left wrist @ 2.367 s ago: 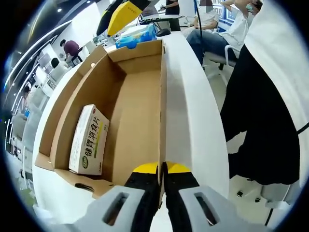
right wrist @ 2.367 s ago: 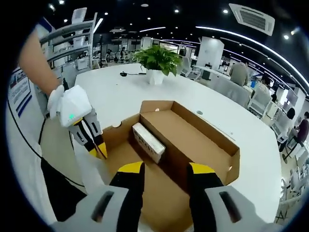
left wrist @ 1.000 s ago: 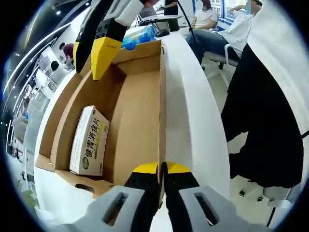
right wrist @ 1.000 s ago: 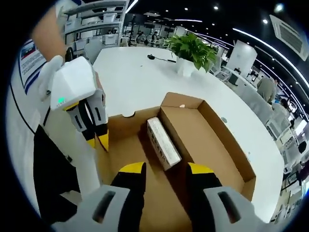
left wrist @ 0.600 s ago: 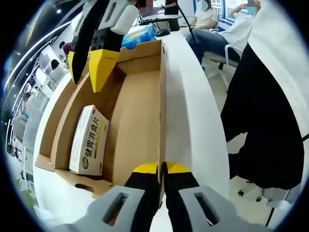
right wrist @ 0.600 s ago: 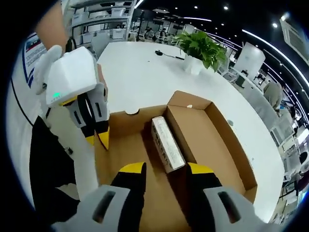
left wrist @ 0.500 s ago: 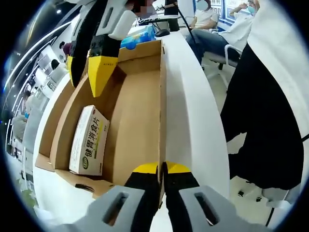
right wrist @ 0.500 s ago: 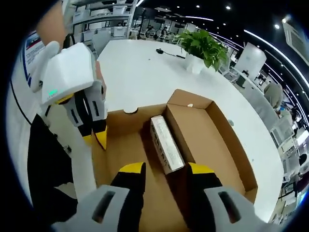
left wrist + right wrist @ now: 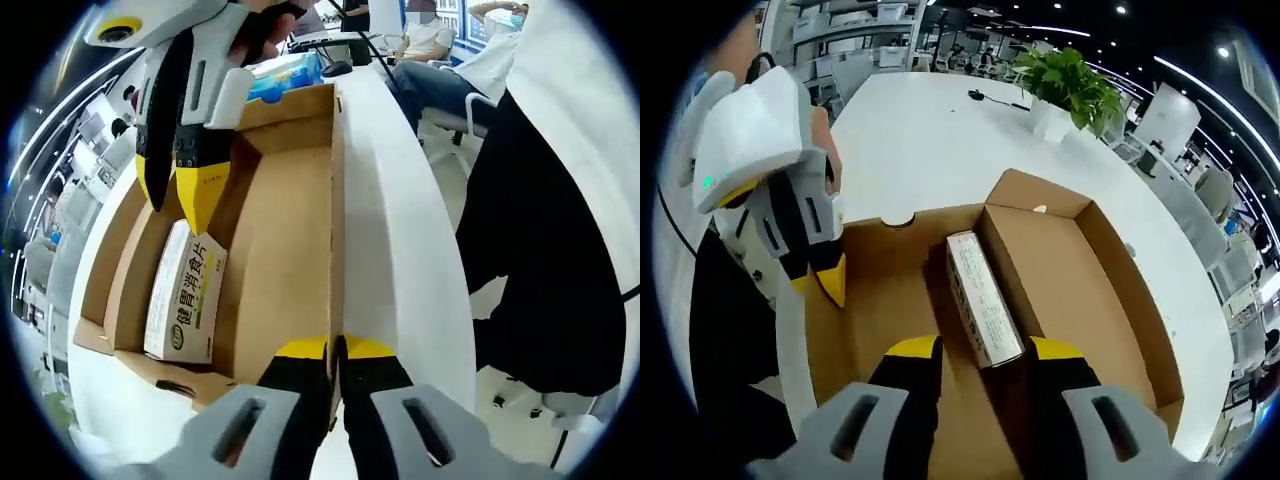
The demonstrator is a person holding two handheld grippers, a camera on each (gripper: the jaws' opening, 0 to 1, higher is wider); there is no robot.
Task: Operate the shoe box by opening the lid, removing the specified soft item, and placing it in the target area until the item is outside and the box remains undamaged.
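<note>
Two tongs are at work on the open cardboard shoe box [image 9: 290,210], which lies on the white surface [image 9: 390,230]. My left tongs [image 9: 336,352] are pressed together on the edge of the box wall nearest to me, pinching the cardboard between the yellow tips. My right tongs [image 9: 983,352] are spread apart and hold nothing; in the left gripper view they hang with tips pointing down just above the white medicine carton [image 9: 185,290]. This carton, with green and yellow print, lies flat on the bottom of the box against one long wall. In the right gripper view the carton [image 9: 982,298] sits between my open tips, and a potted plant [image 9: 1072,92] stands farther on the surface.
</note>
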